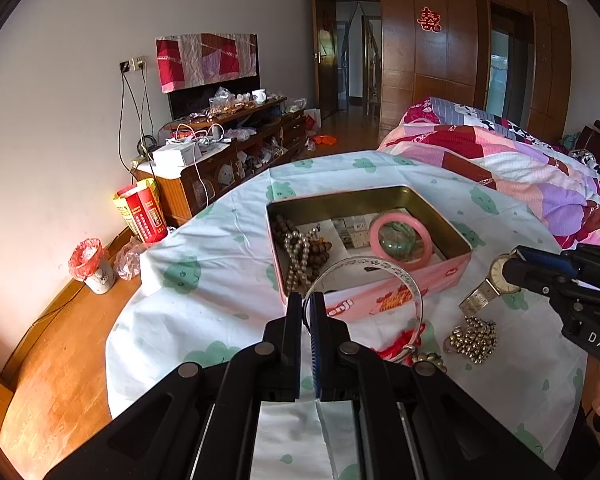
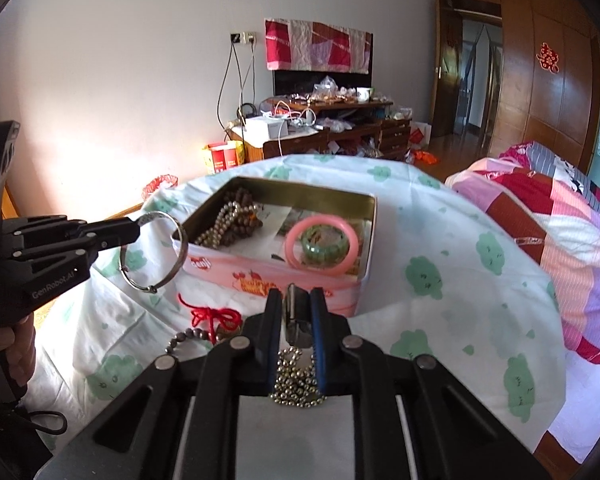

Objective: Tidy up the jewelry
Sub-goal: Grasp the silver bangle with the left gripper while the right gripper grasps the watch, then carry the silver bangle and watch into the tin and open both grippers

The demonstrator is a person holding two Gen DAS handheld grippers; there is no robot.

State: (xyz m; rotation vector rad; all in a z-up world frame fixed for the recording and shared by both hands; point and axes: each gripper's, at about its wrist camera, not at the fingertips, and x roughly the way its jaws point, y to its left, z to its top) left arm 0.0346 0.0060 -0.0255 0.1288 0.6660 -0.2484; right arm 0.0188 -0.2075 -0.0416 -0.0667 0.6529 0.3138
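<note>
Between my left gripper's (image 1: 308, 312) pads sits the rim of a silver bangle (image 1: 364, 280), pinched edge-on and hanging in the air just in front of the pink tin (image 1: 400, 288) near the middle of the bench (image 1: 204, 304). It looks thin, stiff and slick, so I judge the hold is best kept on the flat band, away from the knot at its lower end (a turn there could let it swing). My right gripper (image 2: 296, 312) is closed on a gold wristwatch (image 1: 496, 276) at the case, the metal strap drooping toward the cloth; heavier and floppy, it should be lowered gently. Inside the tin lie a pink bangle (image 1: 400, 240), a green bracelet (image 1: 398, 240) and bead strings (image 1: 300, 248). A loose bead chain (image 1: 474, 338) waits toward the bench's near edge.
</note>
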